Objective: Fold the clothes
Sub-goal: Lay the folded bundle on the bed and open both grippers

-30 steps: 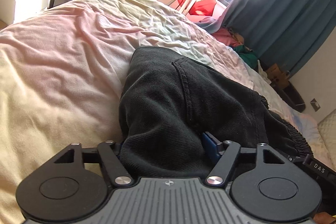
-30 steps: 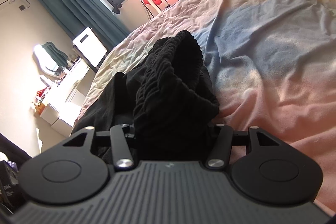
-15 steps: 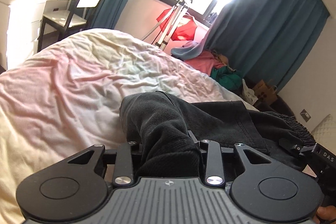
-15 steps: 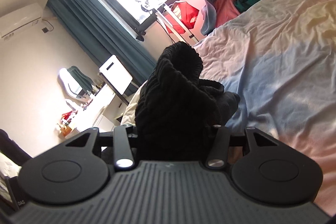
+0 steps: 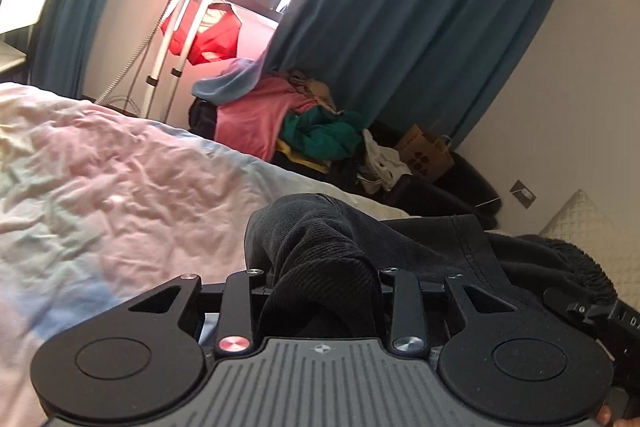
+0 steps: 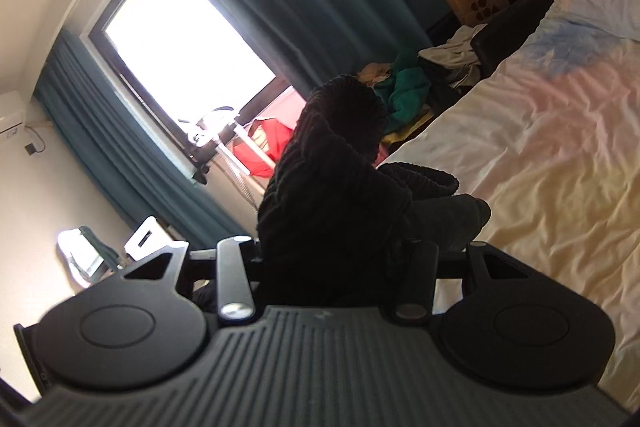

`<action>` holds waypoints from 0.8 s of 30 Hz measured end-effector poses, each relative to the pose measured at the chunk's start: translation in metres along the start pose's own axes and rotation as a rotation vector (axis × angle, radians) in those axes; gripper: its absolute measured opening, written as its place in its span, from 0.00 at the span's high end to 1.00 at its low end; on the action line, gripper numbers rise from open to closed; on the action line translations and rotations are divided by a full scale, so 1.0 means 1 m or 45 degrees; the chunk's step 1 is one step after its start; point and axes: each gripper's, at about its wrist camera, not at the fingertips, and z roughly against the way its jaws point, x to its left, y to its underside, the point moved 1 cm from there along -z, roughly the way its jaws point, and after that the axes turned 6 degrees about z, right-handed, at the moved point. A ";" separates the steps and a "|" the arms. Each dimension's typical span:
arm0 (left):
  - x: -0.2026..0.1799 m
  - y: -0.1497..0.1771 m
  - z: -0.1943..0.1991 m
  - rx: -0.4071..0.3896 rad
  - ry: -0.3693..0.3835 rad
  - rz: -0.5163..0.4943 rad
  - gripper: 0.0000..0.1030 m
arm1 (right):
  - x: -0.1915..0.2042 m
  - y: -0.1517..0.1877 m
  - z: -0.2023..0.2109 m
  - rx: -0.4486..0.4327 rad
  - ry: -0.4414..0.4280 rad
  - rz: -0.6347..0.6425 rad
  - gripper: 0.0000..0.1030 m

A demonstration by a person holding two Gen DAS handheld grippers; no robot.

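Observation:
A black pair of trousers point(image 5: 360, 247) with an elastic waistband point(image 6: 344, 131) is held up above a bed with a pastel sheet point(image 5: 100, 179). My left gripper point(image 5: 320, 283) is shut on a bunched fold of the black fabric, which hides its fingertips. My right gripper point(image 6: 340, 259) is shut on the ribbed waistband, which stands up in front of its camera and covers the fingertips. The other gripper's black body point(image 5: 592, 311) shows at the right edge of the left wrist view, close beside the cloth.
A heap of pink, green and blue clothes point(image 5: 288, 123) lies on the floor beyond the bed, next to a brown paper bag point(image 5: 424, 155). A white stand with a red garment point(image 5: 204, 35) is by the window. Teal curtains point(image 5: 400, 27) hang behind. The sheet point(image 6: 552, 155) spreads to the right.
Both grippers have lifted and tilted upward with the trousers. The garment has left the sheet and hangs bunched between them. The views now show the window and curtains instead of the bed.

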 end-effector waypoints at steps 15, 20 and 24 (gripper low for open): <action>0.027 0.094 -0.153 0.288 -0.020 -0.295 0.65 | -0.152 0.062 -0.068 0.267 0.258 -0.180 0.50; 0.046 0.127 -0.130 0.272 -0.057 -0.459 0.56 | -0.158 0.117 -0.059 0.381 0.351 -0.221 0.43; 0.023 0.117 -0.087 0.216 -0.066 -0.538 0.51 | -0.159 0.122 -0.043 0.365 0.403 -0.306 0.37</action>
